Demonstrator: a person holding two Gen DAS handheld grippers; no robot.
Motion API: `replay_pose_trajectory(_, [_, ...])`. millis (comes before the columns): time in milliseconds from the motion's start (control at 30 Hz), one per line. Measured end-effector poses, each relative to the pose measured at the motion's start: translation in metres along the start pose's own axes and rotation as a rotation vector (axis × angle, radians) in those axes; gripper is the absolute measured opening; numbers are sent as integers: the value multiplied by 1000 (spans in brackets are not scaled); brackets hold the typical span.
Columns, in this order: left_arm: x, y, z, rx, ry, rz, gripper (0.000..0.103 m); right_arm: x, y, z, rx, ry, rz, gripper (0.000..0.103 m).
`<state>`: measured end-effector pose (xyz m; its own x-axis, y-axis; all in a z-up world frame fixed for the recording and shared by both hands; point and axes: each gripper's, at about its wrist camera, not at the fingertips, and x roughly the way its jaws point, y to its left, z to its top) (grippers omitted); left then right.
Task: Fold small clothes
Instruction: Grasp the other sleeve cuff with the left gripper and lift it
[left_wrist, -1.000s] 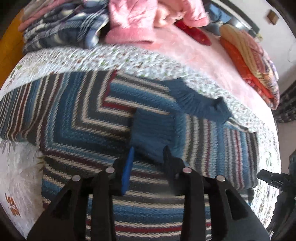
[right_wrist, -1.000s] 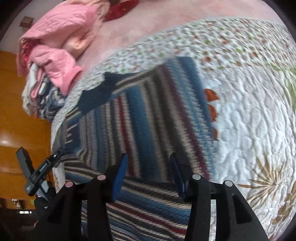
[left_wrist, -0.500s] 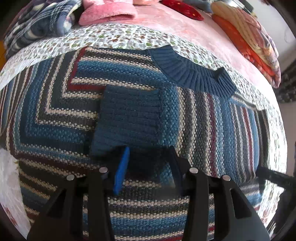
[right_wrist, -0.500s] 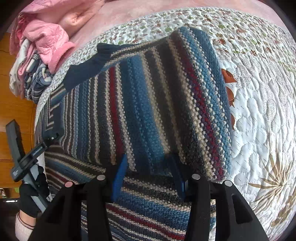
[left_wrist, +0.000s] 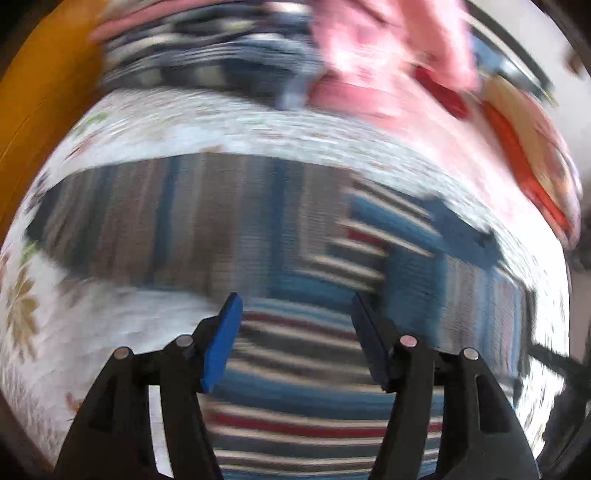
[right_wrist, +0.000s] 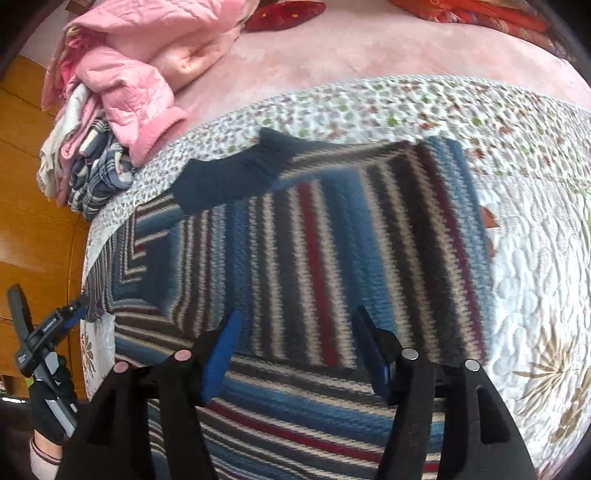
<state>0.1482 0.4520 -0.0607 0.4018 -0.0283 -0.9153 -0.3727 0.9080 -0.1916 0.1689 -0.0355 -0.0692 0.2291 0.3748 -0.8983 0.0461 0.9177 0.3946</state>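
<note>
Striped sweater (right_wrist: 332, 258) lies flat on the quilt (right_wrist: 535, 277), sides folded in, dark collar (right_wrist: 229, 177) at the far edge. Right gripper (right_wrist: 295, 339) hovers over its near part, jaws wide, holding nothing. Left gripper (left_wrist: 295, 332) also wide and empty above the sweater (left_wrist: 295, 258); that view is motion-blurred. Pile of pink and plaid clothes (right_wrist: 110, 110) sits beyond, apart from the sweater.

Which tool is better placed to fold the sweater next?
Probably the right tool: open, sharp view, poised at the striped sweater edge. The left tool is open, its view motion-blurred.
</note>
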Motion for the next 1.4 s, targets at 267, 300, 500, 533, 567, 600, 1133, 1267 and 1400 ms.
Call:
replay_pose_trajectory(267, [23, 132, 13, -283, 42, 25, 62, 22, 55, -8, -111, 17, -18, 68])
replay_pose_trajectory(300, [27, 140, 15, -306, 41, 19, 62, 26, 62, -9, -132, 20, -23, 68])
replay_pose_trajectory(500, [48, 184, 16, -476, 25, -56, 62, 40, 73, -13, -188, 34, -73, 68])
replay_pose_trajectory(533, [51, 190, 18, -505, 8, -65, 62, 42, 72, -13, -190, 35, -81, 68])
replay_pose_trajectory(567, [54, 193, 21, -523, -2, -70, 63, 43, 70, -13, -191, 36, -89, 68])
replay_pose_trajectory(600, [56, 196, 23, -538, -11, -76, 63, 44, 69, -13, -191, 38, -95, 68])
replay_pose_trajectory(1133, [60, 209, 32, -579, -96, -89, 21, 44, 57, -13, -201, 27, -147, 68])
replay_pose_trajectory(1267, [51, 201, 36, -552, -125, -102, 14, 42, 58, -13, -202, 25, -145, 68])
replay_pose_trajectory(1400, [35, 188, 46, -520, -182, -145, 13, 40, 59, -12, -205, 19, -145, 68])
